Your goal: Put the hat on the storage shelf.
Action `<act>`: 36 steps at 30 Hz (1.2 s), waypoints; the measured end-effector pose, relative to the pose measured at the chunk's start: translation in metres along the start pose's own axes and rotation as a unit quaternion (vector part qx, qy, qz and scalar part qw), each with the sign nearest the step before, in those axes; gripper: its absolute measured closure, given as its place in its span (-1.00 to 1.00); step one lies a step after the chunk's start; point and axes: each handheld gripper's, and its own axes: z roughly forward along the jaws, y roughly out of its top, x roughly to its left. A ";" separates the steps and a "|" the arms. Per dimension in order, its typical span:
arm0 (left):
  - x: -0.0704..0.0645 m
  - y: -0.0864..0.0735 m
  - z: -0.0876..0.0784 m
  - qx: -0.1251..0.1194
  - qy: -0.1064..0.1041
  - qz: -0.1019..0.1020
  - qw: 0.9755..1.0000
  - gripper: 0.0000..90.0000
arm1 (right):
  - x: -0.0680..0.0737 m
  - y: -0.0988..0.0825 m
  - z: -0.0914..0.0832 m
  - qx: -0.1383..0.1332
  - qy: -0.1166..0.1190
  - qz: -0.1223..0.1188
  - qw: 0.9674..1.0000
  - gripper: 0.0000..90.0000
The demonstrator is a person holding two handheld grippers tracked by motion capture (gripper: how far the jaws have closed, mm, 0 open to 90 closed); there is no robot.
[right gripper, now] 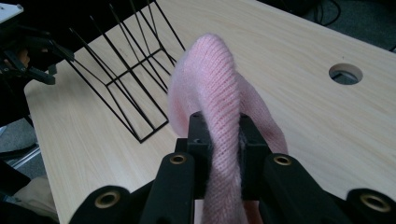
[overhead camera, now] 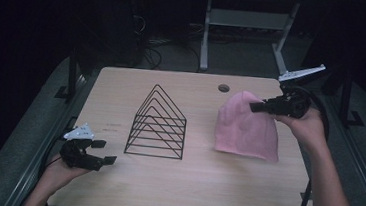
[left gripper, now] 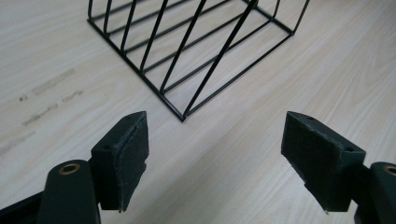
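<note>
On the right side of the pale wooden table (overhead camera: 113, 187), our right hand-held gripper (overhead camera: 258, 107) pinches the pink knitted beanie (overhead camera: 246, 131) by its top, hem trailing on the wood. Our left hand-held gripper (overhead camera: 104, 152) waits with jaws spread beside the black wire rack (overhead camera: 159, 126), where nothing hangs yet.

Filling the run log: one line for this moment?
right gripper: shut on pink knit hat, lifting it | left gripper: open, holding nothing | wire rack: upright on table
</note>
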 end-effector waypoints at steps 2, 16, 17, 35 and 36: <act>0.000 0.005 -0.002 0.003 -0.004 0.001 1.000 -0.48 | 0.002 0.004 -0.003 -0.002 -0.001 -0.004 1.000 0.75; 0.005 0.039 -0.011 0.008 -0.022 0.031 0.999 -0.48 | 0.017 0.040 -0.024 -0.023 -0.005 -0.028 0.999 0.75; 0.005 0.041 -0.012 0.008 -0.024 0.031 0.999 -0.48 | 0.018 0.043 -0.025 -0.024 -0.006 -0.029 0.999 0.75; 0.009 0.087 -0.033 0.020 -0.038 0.067 0.997 -0.48 | 0.043 0.088 -0.025 -0.030 0.001 -0.067 0.997 0.75; 0.008 0.090 -0.033 0.019 -0.041 0.067 0.997 -0.48 | 0.044 0.091 -0.024 -0.029 0.003 -0.069 0.997 0.74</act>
